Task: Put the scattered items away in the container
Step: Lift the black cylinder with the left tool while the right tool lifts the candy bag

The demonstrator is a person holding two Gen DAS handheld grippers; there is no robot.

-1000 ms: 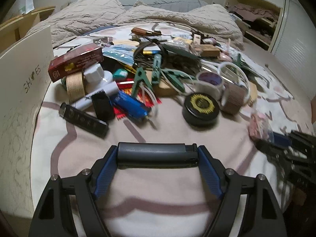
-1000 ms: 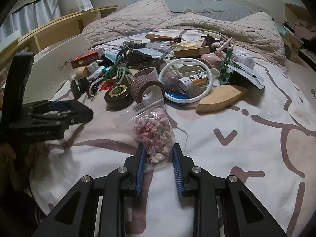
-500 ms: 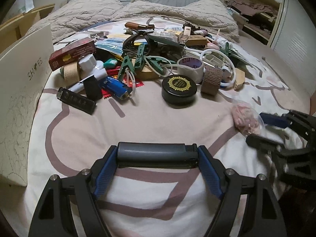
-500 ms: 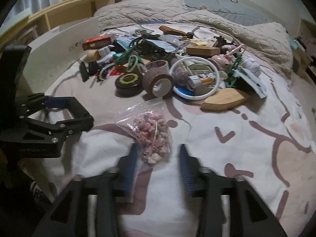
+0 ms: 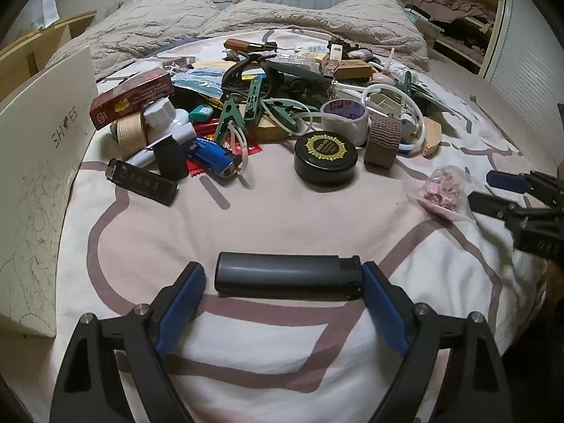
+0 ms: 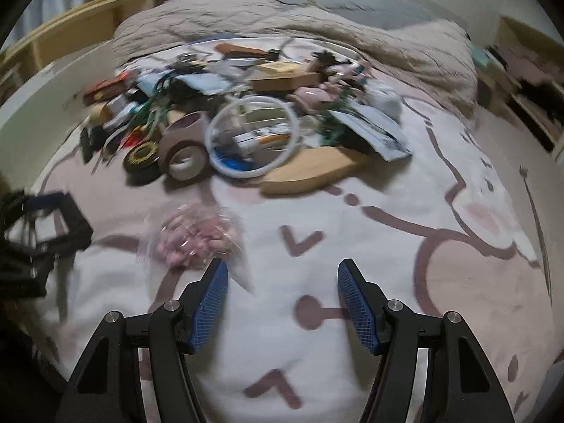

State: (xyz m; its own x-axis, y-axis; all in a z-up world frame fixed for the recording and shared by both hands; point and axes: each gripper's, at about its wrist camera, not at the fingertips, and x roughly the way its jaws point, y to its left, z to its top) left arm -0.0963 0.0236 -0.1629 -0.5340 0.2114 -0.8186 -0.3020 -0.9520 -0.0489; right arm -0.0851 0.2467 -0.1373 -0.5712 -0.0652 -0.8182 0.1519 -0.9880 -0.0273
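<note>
A dark grey lighter [image 5: 288, 276] lies on the bedspread between the fingers of my left gripper [image 5: 283, 294], which stand open with a gap at the left end. A clear bag of pink pieces [image 5: 446, 192] lies on the bed at the right, also in the right wrist view [image 6: 192, 238]. My right gripper [image 6: 282, 299] is open and empty, just right of the bag. It shows at the right edge of the left wrist view [image 5: 493, 190]. A pile of scattered items [image 5: 268, 105] lies farther back. A white box marked "SHOES" [image 5: 38, 162] stands at the left.
In the pile are a black round tin [image 5: 326, 157], a brown tape roll [image 5: 382, 137], a blue lighter [image 5: 211, 157], a black lighter [image 5: 141, 181], green clips [image 5: 246, 105] and a wooden piece [image 6: 313, 172]. A rumpled blanket [image 5: 282, 17] lies behind.
My left gripper has opened and let the grey lighter down on the bed. My right gripper has opened, let go of the bag and moved right. Both have pulled back from the pile.
</note>
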